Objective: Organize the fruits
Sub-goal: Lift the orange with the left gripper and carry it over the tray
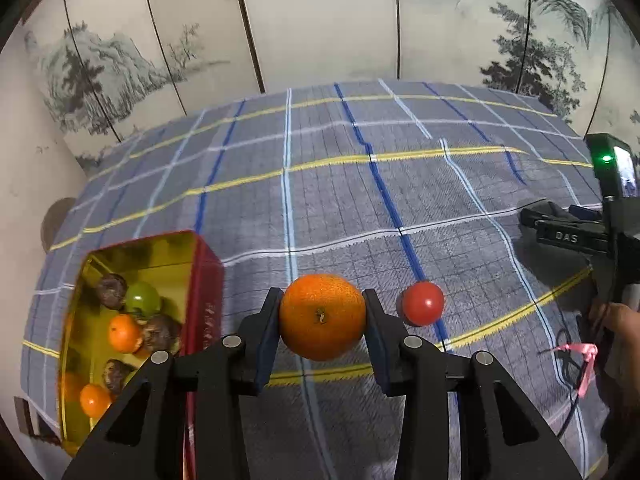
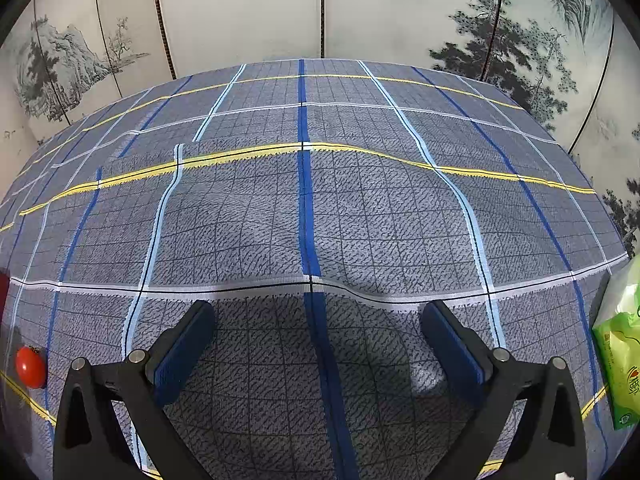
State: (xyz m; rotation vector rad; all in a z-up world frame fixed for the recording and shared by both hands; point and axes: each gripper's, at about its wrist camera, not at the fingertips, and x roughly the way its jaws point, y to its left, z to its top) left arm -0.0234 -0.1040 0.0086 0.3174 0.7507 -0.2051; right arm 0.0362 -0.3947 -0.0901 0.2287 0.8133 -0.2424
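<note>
In the left wrist view my left gripper (image 1: 322, 312) is shut on an orange (image 1: 322, 317) and holds it above the plaid tablecloth (image 1: 360, 200). A small red tomato (image 1: 423, 303) lies on the cloth just right of it. A red tin with a gold inside (image 1: 200, 280) stands to the left and holds small oranges, a green fruit and dark brown fruits. My right gripper (image 2: 316, 344) is open and empty over bare cloth. The tomato also shows in the right wrist view (image 2: 30, 366) at the far left. The right gripper's body shows in the left wrist view (image 1: 580, 236) at the right edge.
A green plastic packet (image 2: 620, 360) lies at the right edge of the table. A painted folding screen (image 2: 240, 20) stands behind the table. The cloth has a raised fold across its middle (image 2: 360, 292).
</note>
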